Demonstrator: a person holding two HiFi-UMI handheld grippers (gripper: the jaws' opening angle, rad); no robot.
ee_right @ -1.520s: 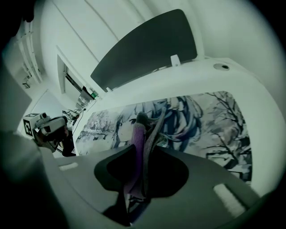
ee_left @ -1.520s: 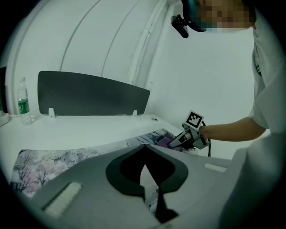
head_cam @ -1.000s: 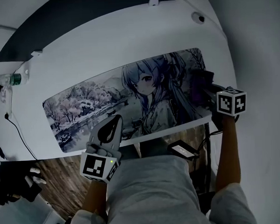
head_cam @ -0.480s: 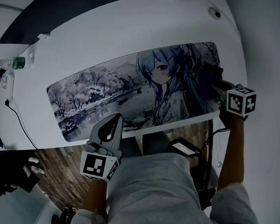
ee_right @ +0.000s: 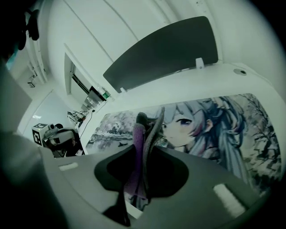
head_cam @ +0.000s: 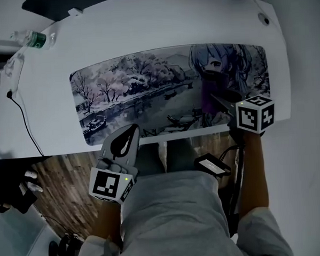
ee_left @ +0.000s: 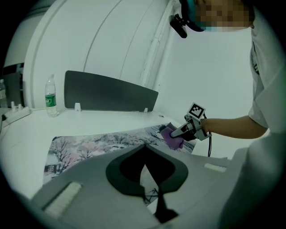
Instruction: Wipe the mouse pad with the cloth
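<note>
A long mouse pad (head_cam: pixel 147 88) printed with a wintry river scene and an anime girl lies across the white desk (head_cam: pixel 144 29). My right gripper (head_cam: pixel 216 99) is shut on a purple cloth (head_cam: pixel 213 87) that rests on the pad over the girl's figure. The right gripper view has the cloth (ee_right: pixel 139 136) pinched upright between the jaws, with the pad (ee_right: pixel 210 120) beyond. My left gripper (head_cam: pixel 133 129) hovers at the desk's front edge, shut and holding nothing. The left gripper view looks over the pad (ee_left: pixel 94 143) toward the cloth (ee_left: pixel 171 135) and the right gripper (ee_left: pixel 181 133).
A water bottle (head_cam: pixel 31 38) stands at the desk's back left, and a dark divider panel (ee_left: pixel 109 94) runs along the rear edge. A black cable (head_cam: pixel 21 122) hangs off the left side. A small black device (head_cam: pixel 211 165) hangs below the front edge, over the wooden floor (head_cam: pixel 62 194).
My right gripper has dragged the cloth leftward along the pad, from its right end onto the girl's figure. The left gripper stays at the front edge. The head view has shifted.
</note>
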